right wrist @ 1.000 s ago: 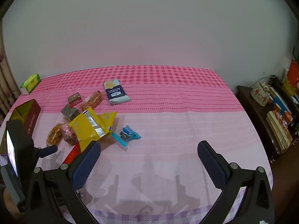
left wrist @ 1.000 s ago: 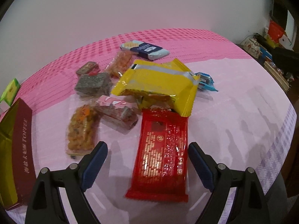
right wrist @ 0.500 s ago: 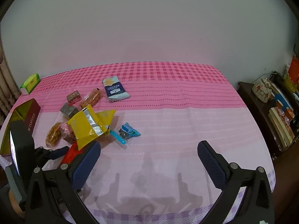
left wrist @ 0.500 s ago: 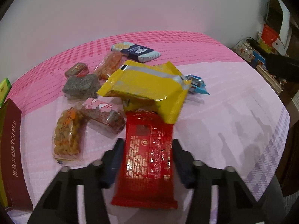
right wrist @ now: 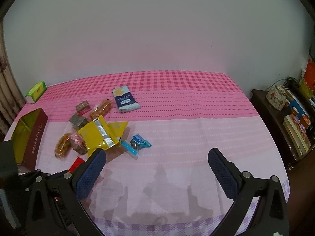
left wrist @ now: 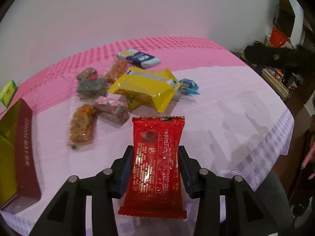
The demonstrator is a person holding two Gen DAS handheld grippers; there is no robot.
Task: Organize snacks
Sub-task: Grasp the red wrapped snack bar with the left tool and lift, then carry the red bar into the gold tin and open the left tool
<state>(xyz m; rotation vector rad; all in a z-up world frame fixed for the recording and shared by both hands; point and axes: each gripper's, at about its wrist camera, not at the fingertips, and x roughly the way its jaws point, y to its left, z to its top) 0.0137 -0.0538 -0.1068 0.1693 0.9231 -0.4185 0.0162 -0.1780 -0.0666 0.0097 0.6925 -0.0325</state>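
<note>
the left gripper (left wrist: 155,165) has its jaws closing on a flat red foil snack packet (left wrist: 156,165), both pads pressed against the packet's long sides so that it pinches in at the waist. the packet is lifted clear of the pink checked cloth on the tabletop (left wrist: 226,98); its lower end covers the gap between the jaws, and its small print is too fine to read. in the right wrist view only a red corner of it shows behind the right gripper's own finger.

the right gripper (right wrist: 157,173) hangs with its blue pads wide apart and nothing between them.

beyond the packet lies the pile: a crumpled yellow foil bag (left wrist: 145,88), a small blue candy wrapper (left wrist: 190,86) half hidden behind it, a pink wrapped bar (left wrist: 112,111), a clear pack of orange snack (left wrist: 81,125) and a dark grey block (left wrist: 91,87). a maroon box with a gold inside (left wrist: 17,157) is cut off at the left edge.
</note>
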